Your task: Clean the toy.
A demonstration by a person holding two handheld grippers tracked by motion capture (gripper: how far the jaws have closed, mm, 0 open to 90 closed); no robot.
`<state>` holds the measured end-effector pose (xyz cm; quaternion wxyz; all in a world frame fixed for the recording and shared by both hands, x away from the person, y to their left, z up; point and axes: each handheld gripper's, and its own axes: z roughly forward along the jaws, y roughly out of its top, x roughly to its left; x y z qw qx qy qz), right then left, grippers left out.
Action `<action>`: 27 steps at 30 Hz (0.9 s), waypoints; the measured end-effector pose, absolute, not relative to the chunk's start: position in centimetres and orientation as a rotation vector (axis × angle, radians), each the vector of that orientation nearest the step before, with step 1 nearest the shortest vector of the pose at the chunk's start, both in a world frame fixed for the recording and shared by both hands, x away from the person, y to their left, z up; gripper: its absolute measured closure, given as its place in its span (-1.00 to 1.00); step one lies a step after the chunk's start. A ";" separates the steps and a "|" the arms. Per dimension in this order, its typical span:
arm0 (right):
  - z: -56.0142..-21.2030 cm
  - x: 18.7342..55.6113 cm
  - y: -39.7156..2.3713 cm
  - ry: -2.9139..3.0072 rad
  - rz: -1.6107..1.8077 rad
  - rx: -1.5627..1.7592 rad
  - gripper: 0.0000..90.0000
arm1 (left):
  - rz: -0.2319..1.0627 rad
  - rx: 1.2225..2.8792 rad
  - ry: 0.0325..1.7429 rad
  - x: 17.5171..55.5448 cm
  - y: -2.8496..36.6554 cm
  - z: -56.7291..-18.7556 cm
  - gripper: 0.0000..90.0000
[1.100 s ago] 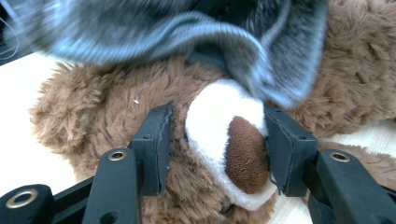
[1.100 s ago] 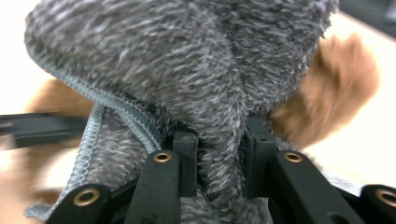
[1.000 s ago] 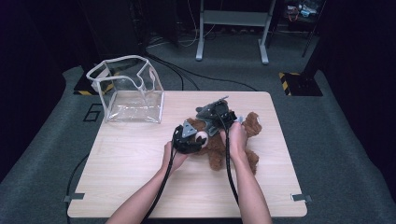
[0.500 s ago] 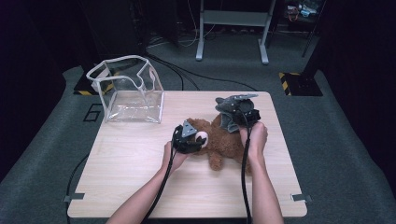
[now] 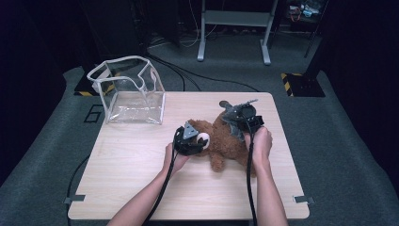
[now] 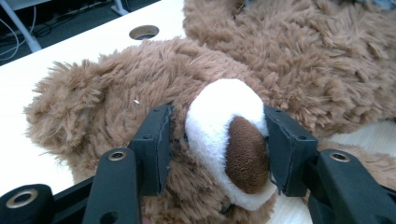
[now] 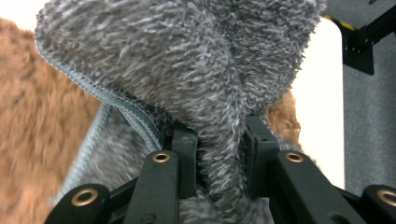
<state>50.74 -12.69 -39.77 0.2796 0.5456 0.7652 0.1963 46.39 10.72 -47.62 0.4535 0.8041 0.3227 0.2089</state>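
A brown teddy bear (image 5: 221,143) lies on the wooden table (image 5: 127,165). My left gripper (image 5: 200,140) is at its head. In the left gripper view the gripper (image 6: 217,135) has its pads pressed on both sides of the white muzzle (image 6: 219,112) with the brown nose. My right gripper (image 5: 235,117) is at the bear's far right side, shut on a fold of grey fleece cloth (image 5: 228,110). Seen from the right gripper (image 7: 219,154), the cloth (image 7: 187,60) rises between the jaws, with brown fur (image 7: 28,116) to the left.
A clear plastic bag (image 5: 129,92) with white edging stands open at the table's back left corner. A round cable hole (image 6: 144,31) is in the tabletop beyond the bear's head. A metal stand (image 5: 233,28) and cables are on the floor behind the table.
My right gripper has moved to the right and a little farther back with the grey cloth in it. The left gripper and the bear's head have stayed put.
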 end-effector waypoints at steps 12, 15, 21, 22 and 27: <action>-41.4 53.5 -8.3 2.097 0.576 1.420 0.59 | 0.523 1.989 0.785 46.3 10.7 -47.7 0.04; -41.8 53.9 -7.5 2.125 0.618 1.425 0.60 | 0.521 1.982 0.790 46.3 10.7 -47.8 0.04; -42.0 54.8 -5.3 2.227 0.733 1.392 0.62 | 0.504 1.973 0.798 46.4 10.9 -47.8 0.04; -41.7 54.8 -5.6 2.258 0.826 1.426 0.62 | 0.506 1.978 0.795 46.4 10.9 -47.8 0.04; -39.4 53.6 -7.0 2.218 0.970 1.423 0.62 | 0.505 1.969 0.801 46.4 11.0 -47.8 0.03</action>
